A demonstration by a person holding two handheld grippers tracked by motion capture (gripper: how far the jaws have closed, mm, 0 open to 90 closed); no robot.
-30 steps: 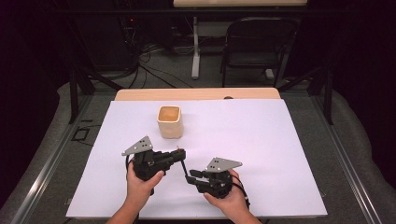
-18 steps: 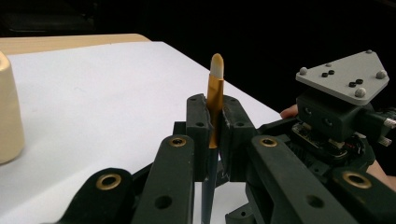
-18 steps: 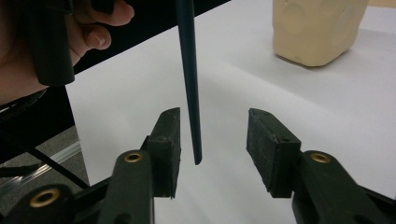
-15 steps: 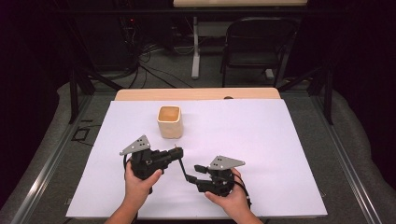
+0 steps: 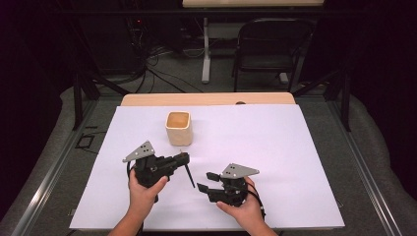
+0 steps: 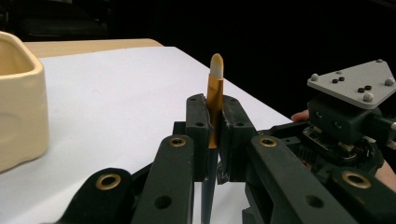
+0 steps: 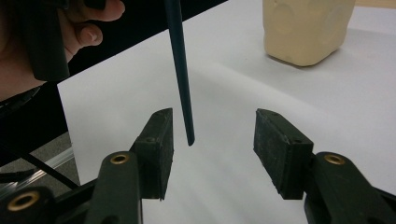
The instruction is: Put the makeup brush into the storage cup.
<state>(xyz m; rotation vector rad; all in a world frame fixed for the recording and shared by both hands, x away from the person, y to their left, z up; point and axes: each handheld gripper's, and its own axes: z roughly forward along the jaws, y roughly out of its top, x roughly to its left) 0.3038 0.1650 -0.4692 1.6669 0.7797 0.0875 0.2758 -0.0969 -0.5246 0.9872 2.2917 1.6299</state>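
Your left gripper has its jaws clamped on the brush, tip up, near the cream cup on the bench; your right gripper, jaws apart, brackets its handle end; a handover looks barely begun.

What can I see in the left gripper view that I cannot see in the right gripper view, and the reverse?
Left gripper view alone: the brush's gold ferrule and pale tip, clamped upright between the closed left tongs; the cup's open rim; the grey plate on the other gripper.

Right gripper view alone: the handle's dark pointed end, hanging between the open right tongs without touching them; a thumb at upper left; the cup's base.

Both: the brush, the cream cup and the white sheet.
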